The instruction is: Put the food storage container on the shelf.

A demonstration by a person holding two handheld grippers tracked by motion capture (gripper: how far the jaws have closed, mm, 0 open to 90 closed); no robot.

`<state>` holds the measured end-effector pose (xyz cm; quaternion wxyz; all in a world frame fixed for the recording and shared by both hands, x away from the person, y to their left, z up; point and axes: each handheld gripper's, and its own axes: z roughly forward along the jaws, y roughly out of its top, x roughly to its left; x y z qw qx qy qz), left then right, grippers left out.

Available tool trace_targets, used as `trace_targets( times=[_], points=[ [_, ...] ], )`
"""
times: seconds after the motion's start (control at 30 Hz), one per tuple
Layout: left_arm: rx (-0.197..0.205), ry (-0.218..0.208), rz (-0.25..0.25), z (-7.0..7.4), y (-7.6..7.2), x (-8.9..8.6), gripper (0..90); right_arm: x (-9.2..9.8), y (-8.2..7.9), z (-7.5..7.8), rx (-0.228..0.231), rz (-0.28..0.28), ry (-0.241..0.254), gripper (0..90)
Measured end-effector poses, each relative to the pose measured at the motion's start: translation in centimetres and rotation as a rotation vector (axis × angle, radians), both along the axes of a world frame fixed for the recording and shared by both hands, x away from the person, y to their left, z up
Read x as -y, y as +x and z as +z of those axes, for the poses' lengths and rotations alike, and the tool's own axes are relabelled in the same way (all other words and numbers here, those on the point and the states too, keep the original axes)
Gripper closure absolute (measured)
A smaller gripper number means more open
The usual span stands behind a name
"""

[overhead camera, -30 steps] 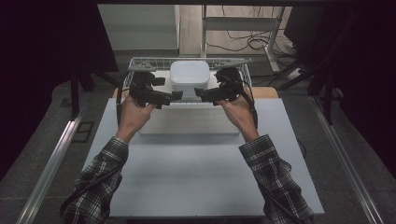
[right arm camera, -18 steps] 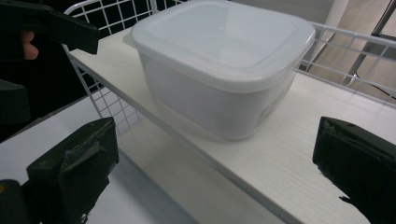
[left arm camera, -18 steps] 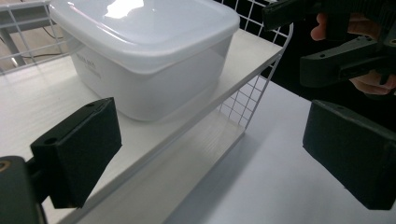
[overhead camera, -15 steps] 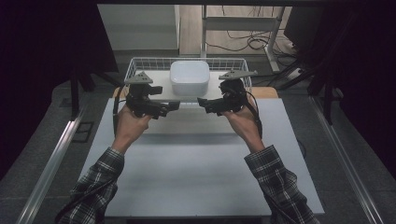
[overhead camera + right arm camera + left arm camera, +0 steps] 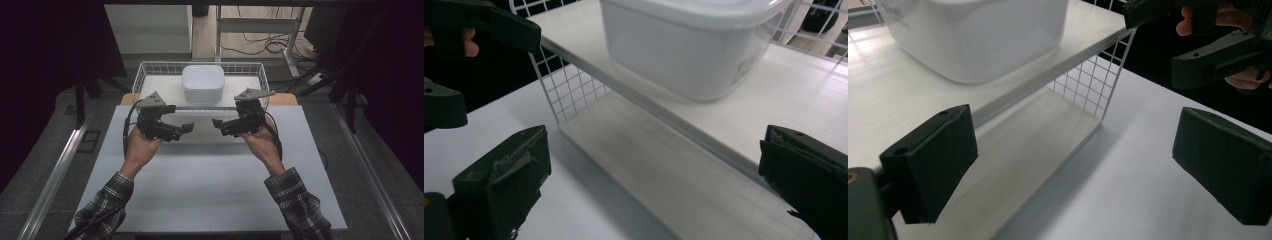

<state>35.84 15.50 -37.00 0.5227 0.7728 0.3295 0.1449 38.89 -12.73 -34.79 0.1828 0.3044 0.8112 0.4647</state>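
The white table (image 5: 210,190) stands in a dim room, dark curtains at both sides and cables on the floor beyond. Nearest you, both forearms in plaid sleeves come in over bare tabletop. Your left gripper (image 5: 186,128) and right gripper (image 5: 216,123) hover level with each other, tips facing inward and a little apart; each has its jaws spread wide with nothing between them, as both gripper views confirm.

Just beyond them sits the white wire-mesh two-tier rack (image 5: 141,75) at the table's far edge. The white rounded-square lidded plastic container (image 5: 202,82) rests on its upper white shelf board (image 5: 878,95), near the middle; the lower tier looks empty.

Risks, as judged:
- The upper board's front edge lies between your jaws and the container. Reach in low and a jaw strikes the board or snags the mesh, shoving the rack.
- The container's walls look smooth and tapered. An uneven two-sided pinch may tilt or drop it.
- With the tips this near each other, the grippers may collide.
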Motion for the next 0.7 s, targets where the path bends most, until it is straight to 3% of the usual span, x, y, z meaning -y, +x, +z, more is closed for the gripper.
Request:
trace_targets(
  times=[0.47,0.6,0.7],
  points=[
    [-0.023,-0.004,-0.014,-2.3,-1.3,0.4,4.4,0.5,-1.3,-2.0,-0.017,0.052,0.019,0.0],
    [-0.017,0.003,-0.015,-3.0,-2.0,0.4,4.7,0.3,-2.4,-2.8,0.023,0.080,-0.024,0.0],
    [-0.016,0.003,-0.012,-3.6,-2.6,0.5,5.0,0.3,-3.0,-3.2,0.026,0.084,-0.024,0.0]
  ],
)
